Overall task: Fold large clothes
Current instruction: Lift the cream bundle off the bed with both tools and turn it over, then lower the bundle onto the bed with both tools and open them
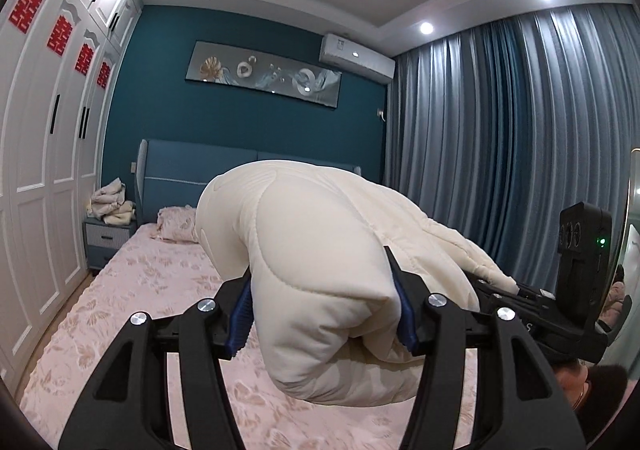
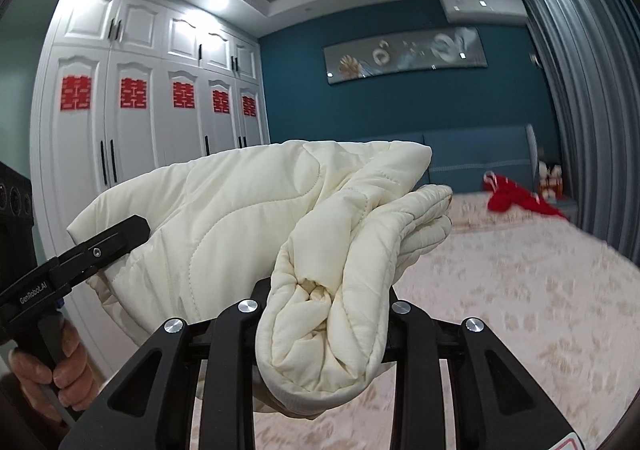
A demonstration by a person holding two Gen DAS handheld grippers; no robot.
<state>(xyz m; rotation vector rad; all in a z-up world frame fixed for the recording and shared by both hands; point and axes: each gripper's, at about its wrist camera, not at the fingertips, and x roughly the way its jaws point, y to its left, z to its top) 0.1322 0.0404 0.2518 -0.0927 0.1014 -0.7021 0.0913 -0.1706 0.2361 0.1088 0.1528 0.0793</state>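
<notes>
Nearest the left wrist camera, the left gripper (image 1: 322,304) pinches a thick, rounded bunch of the cream quilted padded garment (image 1: 320,250), blue pads pressed into the fabric on either side; the bunch bulges out below the fingers and hangs just above the pink floral bedspread (image 1: 120,310), whether touching it or not I cannot tell. In the right wrist view, the right gripper (image 2: 320,314) is clamped on another gathered, rolled edge of the same garment, several layers crumpled together between its fingers; a hand (image 2: 60,362) on the handle of the other tool shows at the lower left.

Between the two holds the garment is lifted off the bed and arches upward in a puffy hump, doubled over itself rather than lying flat; so I judge the fold as under way but far from finished: the cloth is gathered and raised, no neat flat rectangle has been laid down, and the layers look uneven. What seems left is to lay it on the bedspread, square the edges and fold again.

Further off lie a pink pillow (image 1: 176,226) by the blue padded headboard (image 1: 180,165), a red bundle (image 2: 516,197) on the far side of the bed, white wardrobe doors (image 2: 140,129) and grey curtains (image 1: 500,129).
</notes>
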